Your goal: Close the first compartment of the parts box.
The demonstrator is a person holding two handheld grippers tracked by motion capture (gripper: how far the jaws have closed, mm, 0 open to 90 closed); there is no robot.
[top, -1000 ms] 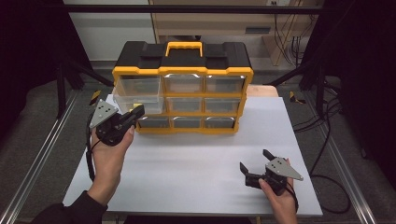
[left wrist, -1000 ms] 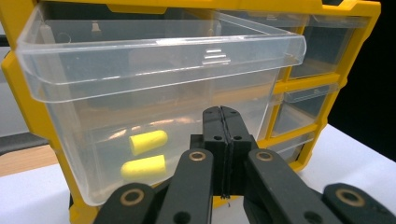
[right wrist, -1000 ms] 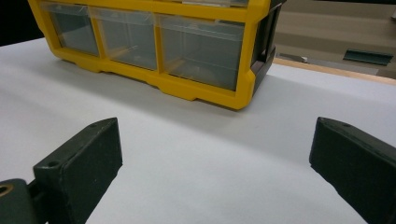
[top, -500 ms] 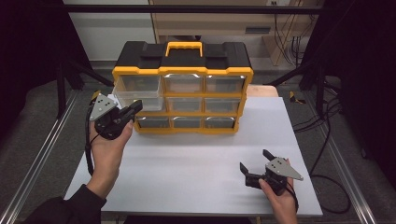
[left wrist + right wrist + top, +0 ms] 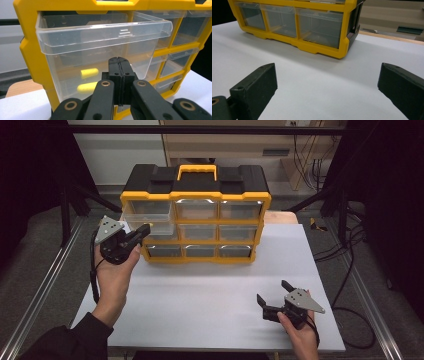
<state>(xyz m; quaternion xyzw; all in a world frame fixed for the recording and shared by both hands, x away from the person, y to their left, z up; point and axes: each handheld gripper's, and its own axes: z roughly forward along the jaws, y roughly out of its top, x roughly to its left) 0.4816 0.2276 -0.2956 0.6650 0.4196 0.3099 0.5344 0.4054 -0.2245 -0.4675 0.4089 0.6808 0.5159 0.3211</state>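
A yellow organizer with a black lid [image 5: 195,175] and clear drawers stands at the back of the white table. Its top-left drawer [image 5: 145,217] is pulled partly out. My left gripper [image 5: 144,230] is shut and empty, its tips right at that drawer's front, low on its face. In the left gripper view the shut jaws [image 5: 118,61] stand before the clear drawer [image 5: 100,32], and two yellow pieces [image 5: 89,73] lie inside it. My right gripper [image 5: 272,291] rests open near the front right; its view shows the wide jaws [image 5: 327,75] facing the organizer's base [image 5: 312,47].
The white table top [image 5: 210,290] stretches between organizer and grippers. Metal rails [image 5: 45,285] run along both sides. Cables [image 5: 350,270] lie on the floor at the right. A wooden board [image 5: 280,217] shows behind the organizer's right end.
My left gripper has risen a little and drifted slightly left at the top-left drawer's front. The right gripper has stayed where it was.
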